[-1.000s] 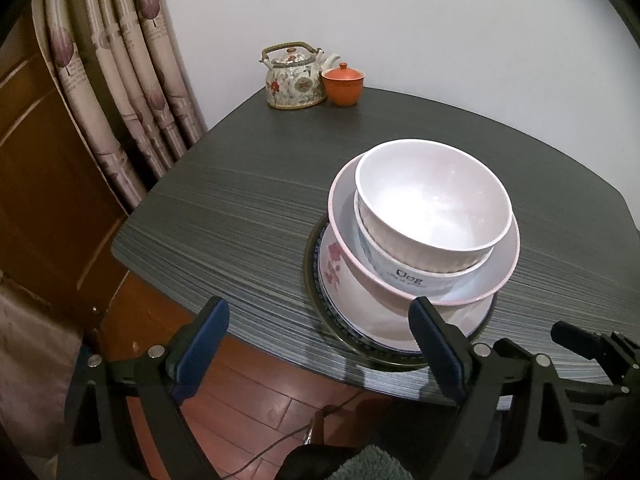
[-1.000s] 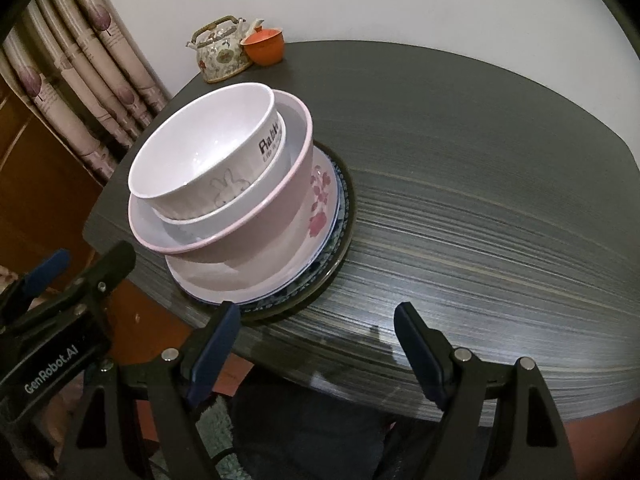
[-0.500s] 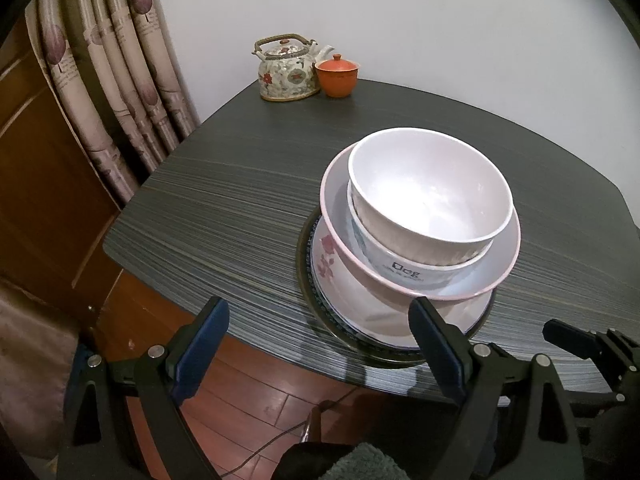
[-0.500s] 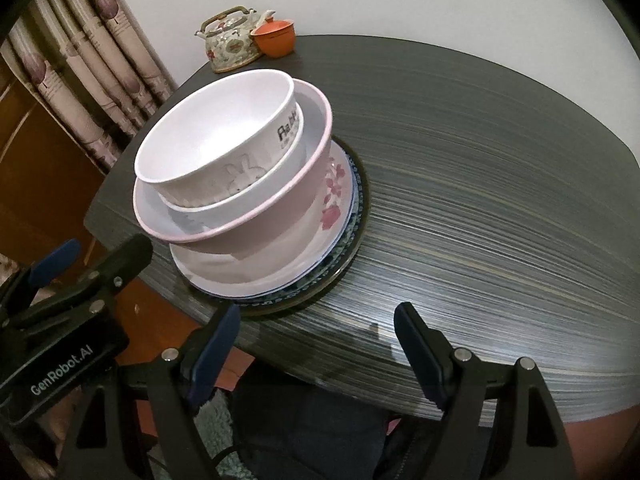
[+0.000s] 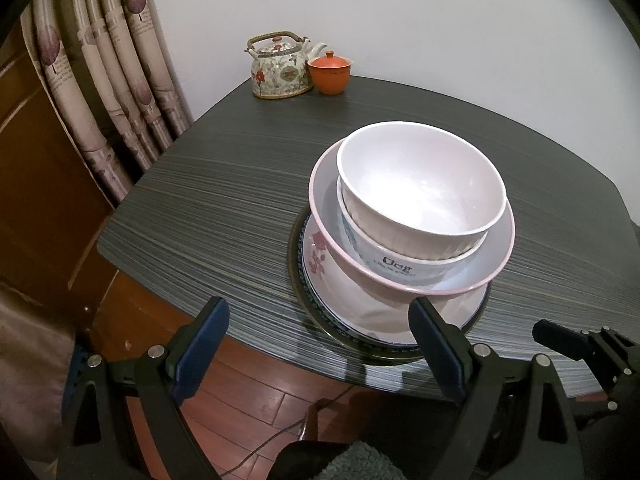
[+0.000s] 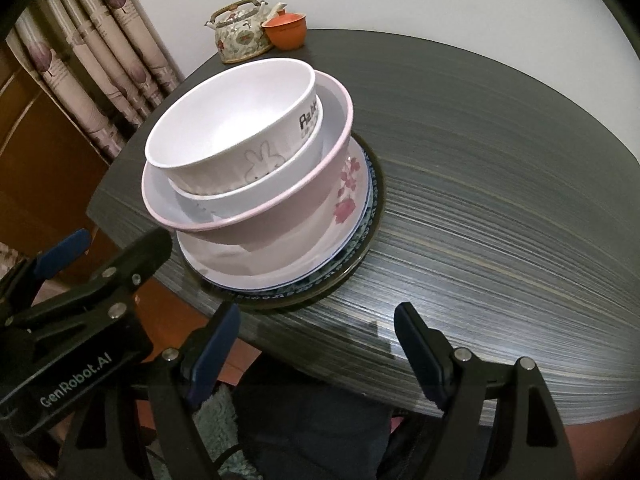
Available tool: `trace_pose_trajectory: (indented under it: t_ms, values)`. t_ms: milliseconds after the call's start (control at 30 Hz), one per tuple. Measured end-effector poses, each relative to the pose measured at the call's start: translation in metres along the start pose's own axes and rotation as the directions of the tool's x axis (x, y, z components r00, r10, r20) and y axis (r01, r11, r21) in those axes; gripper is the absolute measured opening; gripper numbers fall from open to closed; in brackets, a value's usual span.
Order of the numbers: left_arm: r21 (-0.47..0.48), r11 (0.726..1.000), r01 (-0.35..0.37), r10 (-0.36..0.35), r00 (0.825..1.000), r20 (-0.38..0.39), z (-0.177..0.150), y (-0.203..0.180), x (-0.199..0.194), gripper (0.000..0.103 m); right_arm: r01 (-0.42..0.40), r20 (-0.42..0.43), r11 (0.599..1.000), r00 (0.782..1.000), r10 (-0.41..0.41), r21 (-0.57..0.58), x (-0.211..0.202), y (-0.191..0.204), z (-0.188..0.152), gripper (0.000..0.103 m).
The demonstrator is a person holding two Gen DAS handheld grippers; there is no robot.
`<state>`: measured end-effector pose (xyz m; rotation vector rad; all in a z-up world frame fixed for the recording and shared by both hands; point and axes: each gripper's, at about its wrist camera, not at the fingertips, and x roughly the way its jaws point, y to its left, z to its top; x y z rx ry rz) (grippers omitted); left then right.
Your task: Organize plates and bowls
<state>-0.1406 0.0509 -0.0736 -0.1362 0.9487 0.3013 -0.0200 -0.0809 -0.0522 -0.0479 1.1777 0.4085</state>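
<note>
A stack of dishes stands near the table's front edge. A white bowl (image 5: 420, 184) (image 6: 228, 132) with a rabbit drawing is on top, nested in a second white bowl (image 5: 394, 266). Under them come a wide pink-rimmed bowl (image 5: 496, 256) (image 6: 280, 216), a floral plate (image 5: 320, 252) (image 6: 348, 200) and a dark-rimmed plate (image 5: 296, 264) (image 6: 374, 216). My left gripper (image 5: 316, 320) (image 6: 116, 244) hangs open just in front of the stack, off the table's edge. My right gripper (image 6: 316, 316) is open too, beside it, with one of its fingers (image 5: 560, 336) visible from the left wrist.
The dark striped table (image 5: 224, 208) (image 6: 500, 160) stretches behind and right of the stack. A floral teapot (image 5: 280, 64) (image 6: 240, 36) and an orange lidded cup (image 5: 329, 74) (image 6: 285, 32) stand at its far corner by the wall. Curtains (image 5: 112, 80) hang at left; wooden floor (image 5: 256, 396) lies below.
Both views have drifted only slightly. The stack has not moved, and both grippers stay open and hold nothing.
</note>
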Motion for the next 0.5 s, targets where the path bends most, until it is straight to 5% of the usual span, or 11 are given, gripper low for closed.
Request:
trace_pose_trajectory:
  t_ms: [500]
  values:
    - [0.0,1.0,0.016,-0.016,1.0,-0.009,0.0015,0.0028,0.0031,0.09,0.005,-0.001,1.0,1.0,-0.005,-0.007,-0.0014,0.0043,-0.0013,0.082]
